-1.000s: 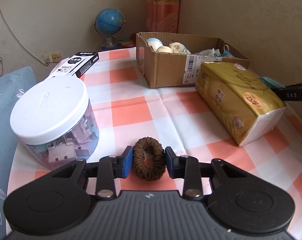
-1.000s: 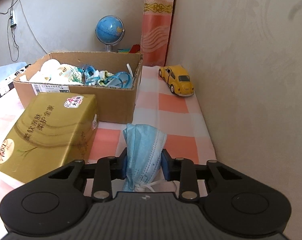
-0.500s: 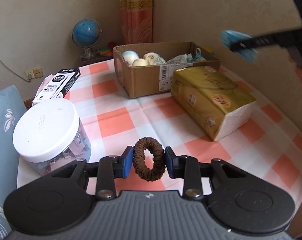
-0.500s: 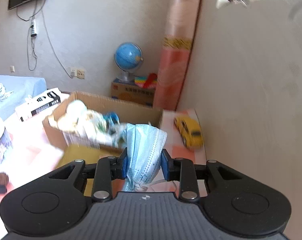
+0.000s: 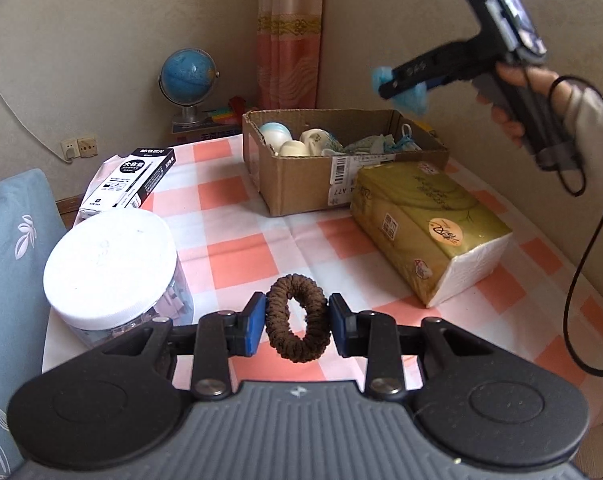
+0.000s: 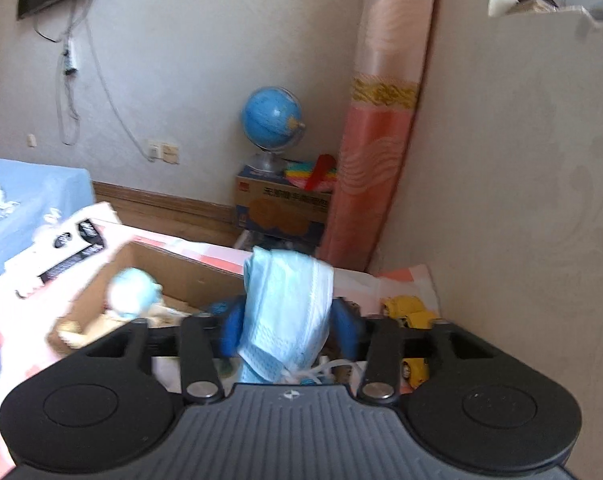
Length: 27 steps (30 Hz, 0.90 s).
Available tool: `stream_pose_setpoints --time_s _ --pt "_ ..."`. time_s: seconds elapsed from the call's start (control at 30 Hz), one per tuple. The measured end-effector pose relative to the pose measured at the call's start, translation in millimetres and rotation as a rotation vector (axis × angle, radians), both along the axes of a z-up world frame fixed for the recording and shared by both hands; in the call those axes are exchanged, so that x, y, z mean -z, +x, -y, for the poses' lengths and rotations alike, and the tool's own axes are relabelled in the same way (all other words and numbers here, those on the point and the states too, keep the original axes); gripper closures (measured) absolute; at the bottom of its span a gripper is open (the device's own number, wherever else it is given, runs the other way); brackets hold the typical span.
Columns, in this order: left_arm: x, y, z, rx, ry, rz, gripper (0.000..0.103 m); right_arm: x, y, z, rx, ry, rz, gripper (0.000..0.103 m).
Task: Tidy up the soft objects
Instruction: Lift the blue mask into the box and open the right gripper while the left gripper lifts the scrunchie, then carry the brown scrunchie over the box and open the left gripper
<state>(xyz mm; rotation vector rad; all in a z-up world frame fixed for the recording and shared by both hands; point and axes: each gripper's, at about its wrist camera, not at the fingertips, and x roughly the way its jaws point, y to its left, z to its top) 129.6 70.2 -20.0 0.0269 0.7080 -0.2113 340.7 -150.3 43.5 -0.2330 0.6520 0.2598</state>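
Filling up nicely, the cardboard box (image 5: 301, 176) sits upper centre of the left wrist view with several soft things already inside it, so by my reading the job is well along. Around it spreads the orange-and-white checked tablecloth (image 5: 237, 248), and beyond that a beige wall, a striped curtain (image 5: 289, 32) and a blue globe (image 5: 187, 76) at upper left.

Two pieces are left to go in! The right gripper (image 6: 287, 330) hovers over the box, in the lower centre of its own view, and its jaws are opening around a folded blue face mask (image 6: 285, 320); the mask hangs between the pads, the right pad looking just clear of it. The left gripper (image 5: 297, 326), lower centre, squeezes a brown hair scrunchie (image 5: 295, 322) narrow between its pads, above the cloth and well short of the box.

A gold tissue pack (image 5: 429, 228), a white-lidded jar (image 5: 109, 268) and a yellow toy car (image 6: 411, 314) stay out.
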Motion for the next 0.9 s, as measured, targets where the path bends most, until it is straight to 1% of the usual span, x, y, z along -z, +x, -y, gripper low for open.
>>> stream_pose_setpoints --time_s 0.03,0.1,0.17,0.27,0.4,0.6,0.67,0.8,0.9 --pt "0 1 0 0.001 0.001 -0.002 0.07 4 2 2 0.014 0.001 -0.012 0.028" --pt "0 2 1 0.009 0.009 -0.009 0.07 10 -3 11 0.043 0.03 -0.019 0.017" --pt "0 5 2 0.023 0.021 -0.016 0.07 13 -13 19 0.049 0.068 -0.027 0.012" --pt "-1 10 5 0.051 0.026 -0.03 0.07 11 -34 28 0.069 0.097 -0.026 0.0" --pt "-8 18 9 0.077 0.023 -0.043 0.07 8 -61 37 0.085 0.123 -0.034 0.0" --pt "-25 40 18 0.113 0.02 -0.061 0.07 7 -105 44 0.154 0.115 -0.026 0.0" --pt "-34 50 23 0.126 0.023 -0.054 0.07 7 -121 45 0.17 0.109 -0.013 0.0" --pt "-53 75 38 0.141 0.036 -0.014 0.07 10 -151 46 0.17 0.114 0.006 0.0" --pt "-67 99 52 0.145 0.041 0.018 0.07 11 -166 48 0.177 0.114 0.019 0.0"
